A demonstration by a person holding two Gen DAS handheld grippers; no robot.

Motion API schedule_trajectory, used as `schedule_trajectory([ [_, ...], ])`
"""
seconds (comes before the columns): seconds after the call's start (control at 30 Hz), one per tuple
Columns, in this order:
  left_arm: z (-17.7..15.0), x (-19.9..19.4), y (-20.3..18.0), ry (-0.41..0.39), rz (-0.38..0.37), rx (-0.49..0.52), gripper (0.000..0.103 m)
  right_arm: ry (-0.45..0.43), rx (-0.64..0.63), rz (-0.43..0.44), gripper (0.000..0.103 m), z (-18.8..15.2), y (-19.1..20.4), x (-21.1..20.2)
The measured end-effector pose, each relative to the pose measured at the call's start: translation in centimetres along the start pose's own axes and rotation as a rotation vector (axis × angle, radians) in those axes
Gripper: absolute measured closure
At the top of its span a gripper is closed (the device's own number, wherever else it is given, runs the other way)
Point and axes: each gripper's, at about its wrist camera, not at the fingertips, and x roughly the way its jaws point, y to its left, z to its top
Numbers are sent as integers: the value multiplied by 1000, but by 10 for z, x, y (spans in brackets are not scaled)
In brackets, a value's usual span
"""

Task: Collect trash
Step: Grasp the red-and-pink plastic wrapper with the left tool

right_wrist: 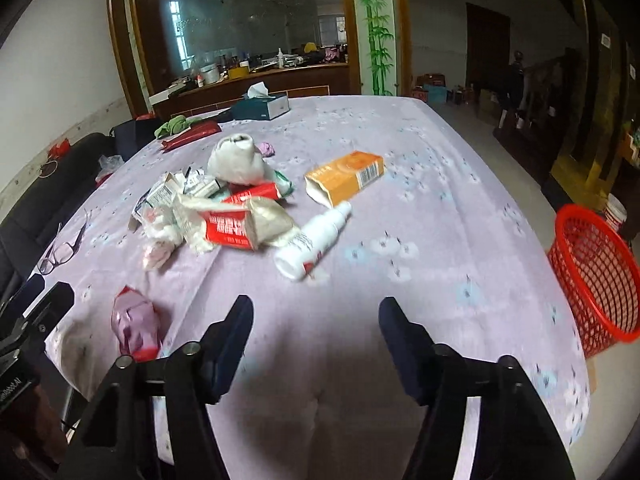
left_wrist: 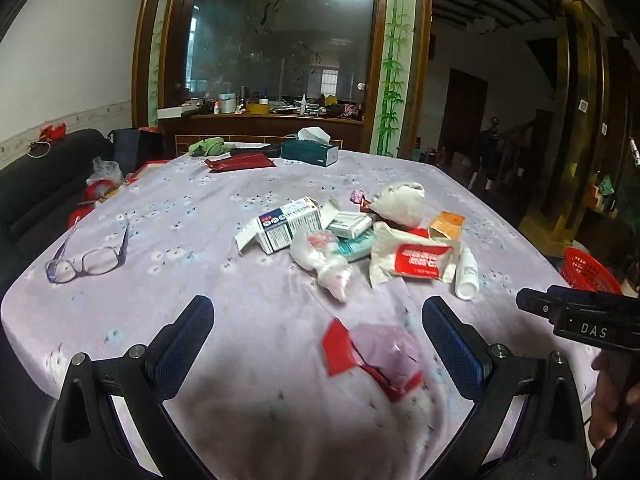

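Note:
A heap of trash lies mid-table: a white medicine box, a crumpled white bag, a red-and-white packet, an orange box and a white bottle. A pink-and-red wrapper lies nearer, between and just beyond the fingers of my open left gripper. My right gripper is open and empty over bare cloth, short of the bottle. A red mesh basket stands off the table's right edge.
Glasses lie at the table's left. A teal tissue box, a red pouch and a green cloth sit at the far end. A dark sofa runs along the left. A hand holds the right gripper's body.

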Motion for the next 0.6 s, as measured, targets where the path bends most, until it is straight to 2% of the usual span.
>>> schedule_trajectory([
  [0.2,-11,-1,-26,3,17,54,0,-52,15,-58,35,-13,-8,-14],
  [0.6,-14,12,-37,50,8,71,0,-61,28,-91,35,-16,-21,-10],
])
